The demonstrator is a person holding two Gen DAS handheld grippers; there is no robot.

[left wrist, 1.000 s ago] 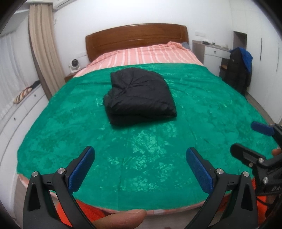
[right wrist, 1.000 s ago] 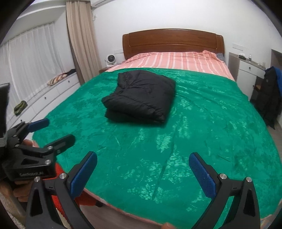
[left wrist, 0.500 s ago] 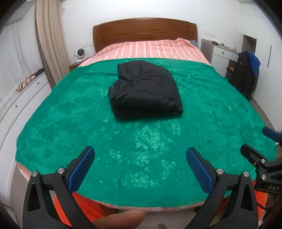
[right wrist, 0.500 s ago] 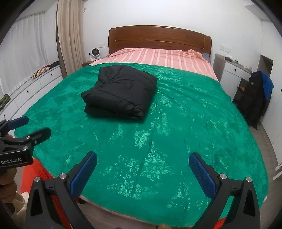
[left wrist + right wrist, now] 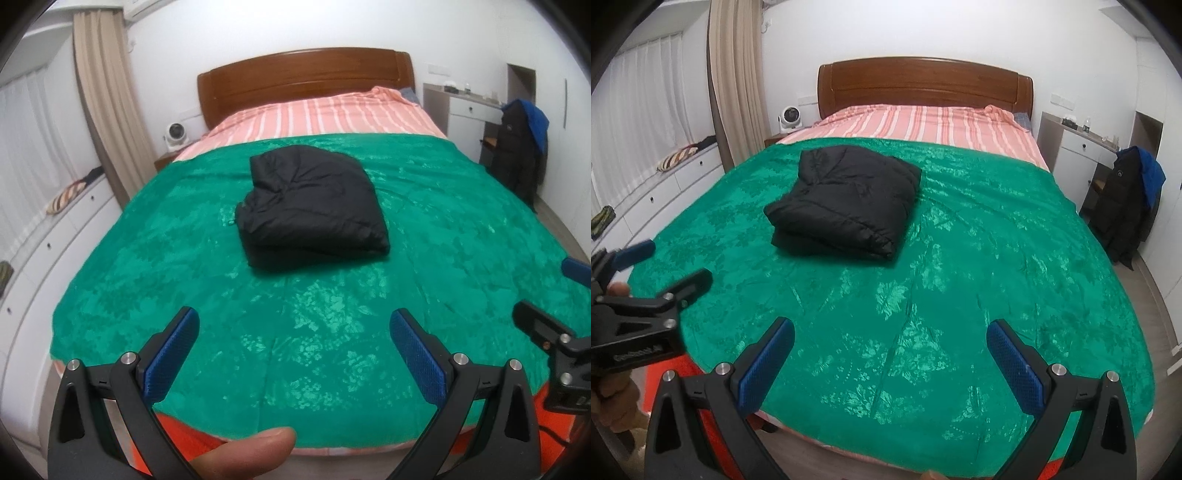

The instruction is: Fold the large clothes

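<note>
Bed: we see a green bedspread [image 5: 184,266] covering most of the bed, with a pink striped sheet [image 5: 325,118] showing at the head.
Headboard: we see a brown wooden headboard [image 5: 923,83] against the white wall.
Left side: we find a beige curtain [image 5: 735,74], a small white fan [image 5: 788,118] and low white drawers [image 5: 48,251].
Right side: we notice a dark jacket [image 5: 1123,206] hanging near a white desk [image 5: 465,107].
</note>
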